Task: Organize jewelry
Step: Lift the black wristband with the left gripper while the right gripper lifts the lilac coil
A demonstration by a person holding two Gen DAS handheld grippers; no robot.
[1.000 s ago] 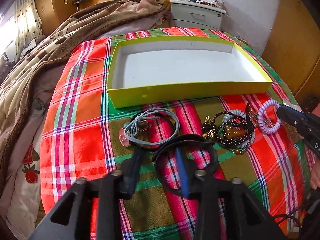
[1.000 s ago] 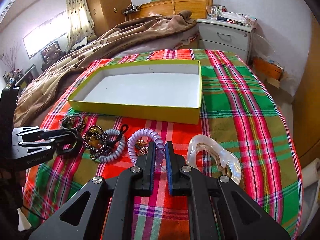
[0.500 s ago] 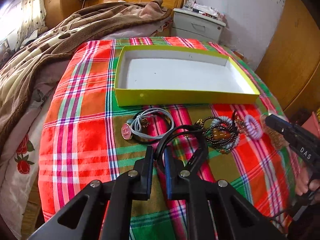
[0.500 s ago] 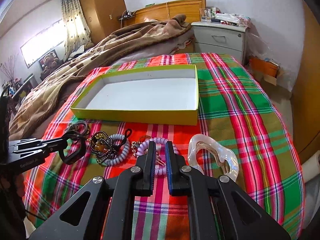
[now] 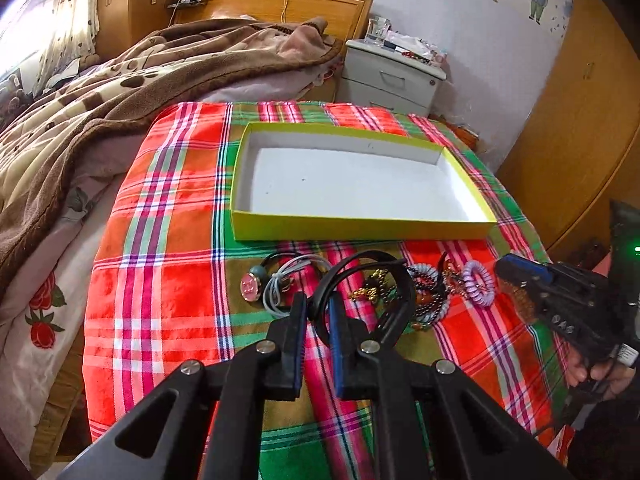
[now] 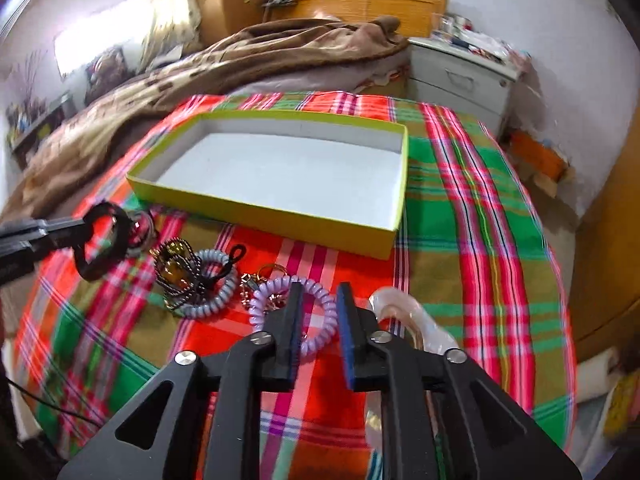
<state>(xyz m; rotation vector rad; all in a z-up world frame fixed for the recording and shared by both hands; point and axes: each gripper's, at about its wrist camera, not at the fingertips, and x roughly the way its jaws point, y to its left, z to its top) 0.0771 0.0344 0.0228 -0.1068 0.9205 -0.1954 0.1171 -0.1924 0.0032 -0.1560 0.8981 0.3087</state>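
My left gripper point(image 5: 318, 302) is shut on a black band point(image 5: 394, 280) and holds it lifted above the plaid cloth; it also shows in the right wrist view point(image 6: 105, 236). The yellow-green box point(image 5: 360, 228) with a white floor lies beyond, holding nothing. My right gripper point(image 6: 318, 296) is partly open just above a purple coil bracelet point(image 6: 280, 312). A watch with grey cord point(image 5: 256, 286), a dark bead bundle with a pale coil point(image 6: 188, 276) and a pearly clip point(image 6: 404, 316) lie on the cloth.
The plaid cloth point(image 5: 160, 280) covers the bed end. A brown blanket point(image 5: 100, 100) lies at the left. A white nightstand point(image 5: 394, 76) stands behind the bed, and a wooden wardrobe point(image 5: 580, 120) stands at the right.
My left gripper closed on the black band and lifted it off the cloth. My right gripper opened a little and moved over the purple coil bracelet.
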